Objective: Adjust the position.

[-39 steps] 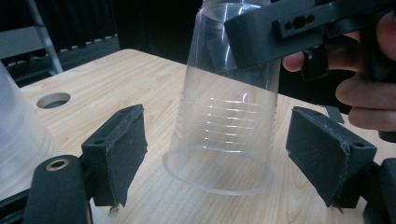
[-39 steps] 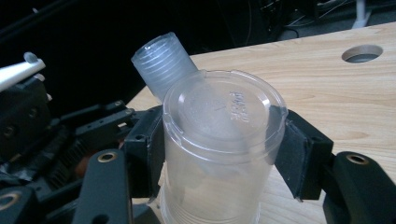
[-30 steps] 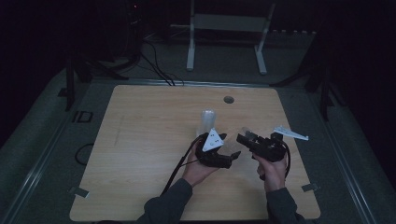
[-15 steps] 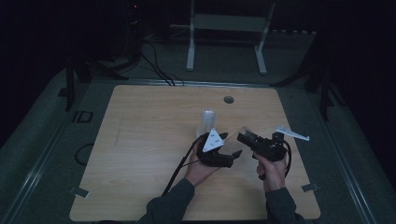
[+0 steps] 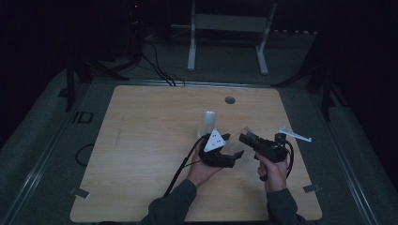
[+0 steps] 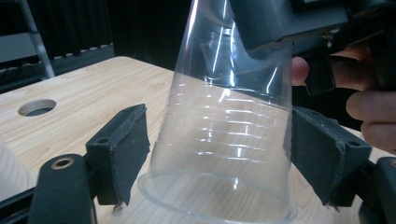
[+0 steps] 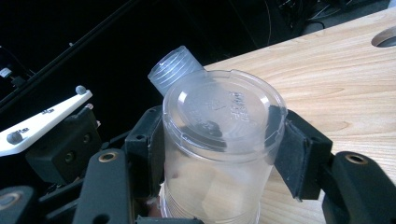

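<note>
On the wooden bench (image 5: 141, 154), toward five o'clock from its middle, the left tongs (image 5: 228, 157) reach rightward from the person's left hand (image 5: 202, 169). Their pads flank a clear plastic cup (image 6: 224, 135) held upside down, rim lowest (the jaws have just been closing); the left gripper view shows slight gaps at both pads, so they are not yet pressing. At twelve o'clock from these tongs a second clear cup (image 5: 208, 123) stands on the bench, with a round hole (image 5: 229, 100) farther up at one o'clock. To the right, the right tongs (image 5: 247, 137) are clenched on the upturned cup, pads squeezing its sides near the base (image 7: 223, 116).
</note>
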